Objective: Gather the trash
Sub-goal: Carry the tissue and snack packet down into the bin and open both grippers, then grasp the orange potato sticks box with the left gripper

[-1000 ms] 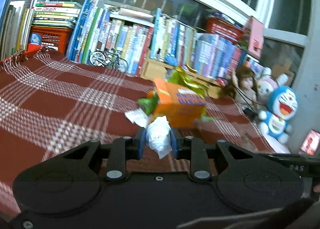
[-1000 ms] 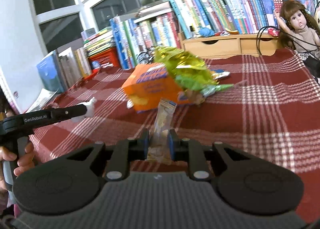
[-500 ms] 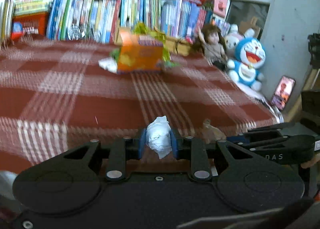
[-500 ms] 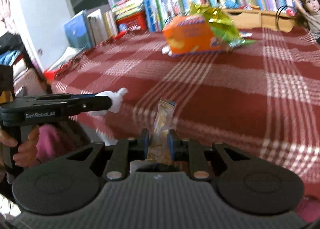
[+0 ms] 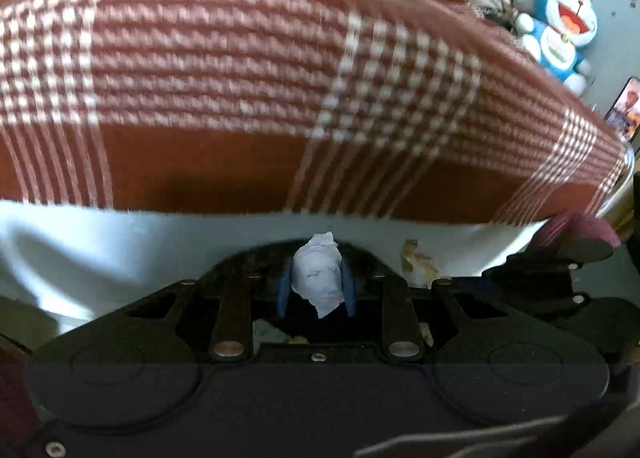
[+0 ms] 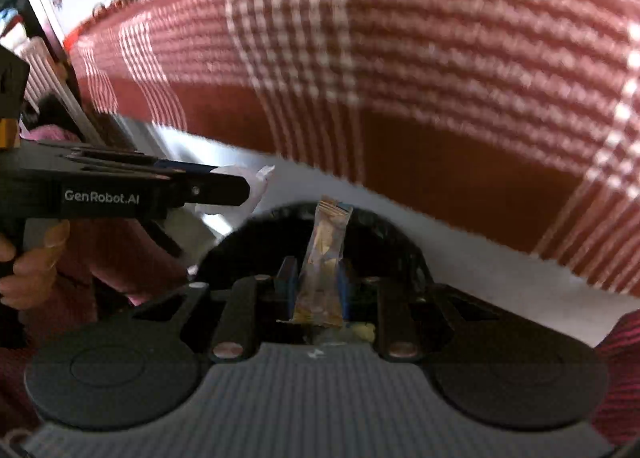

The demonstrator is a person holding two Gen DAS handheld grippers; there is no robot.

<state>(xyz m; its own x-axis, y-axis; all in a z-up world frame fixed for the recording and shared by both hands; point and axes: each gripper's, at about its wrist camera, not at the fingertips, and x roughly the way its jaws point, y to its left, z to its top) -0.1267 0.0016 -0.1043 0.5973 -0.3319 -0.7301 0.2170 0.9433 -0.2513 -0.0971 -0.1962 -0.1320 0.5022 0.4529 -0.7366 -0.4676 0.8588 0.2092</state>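
Below the blurred plaid cloth (image 5: 240, 69), left gripper (image 5: 316, 290) clamped on crumpled tissue (image 5: 318, 282); dark bin opening (image 5: 272, 322) mostly hidden. In right view, right gripper (image 6: 316, 290) pinching snack wrapper (image 6: 324, 262) over black bin rim (image 6: 384, 230); contents indistinct.

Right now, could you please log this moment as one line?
left gripper: shut on crumpled tissue | right gripper: shut on snack wrapper | both above dark bin

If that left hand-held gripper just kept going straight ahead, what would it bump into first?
Probably the white cloth hanging under the red plaid blanket, just beyond the left hand-held gripper and its crumpled tissue; depth is hard to judge.
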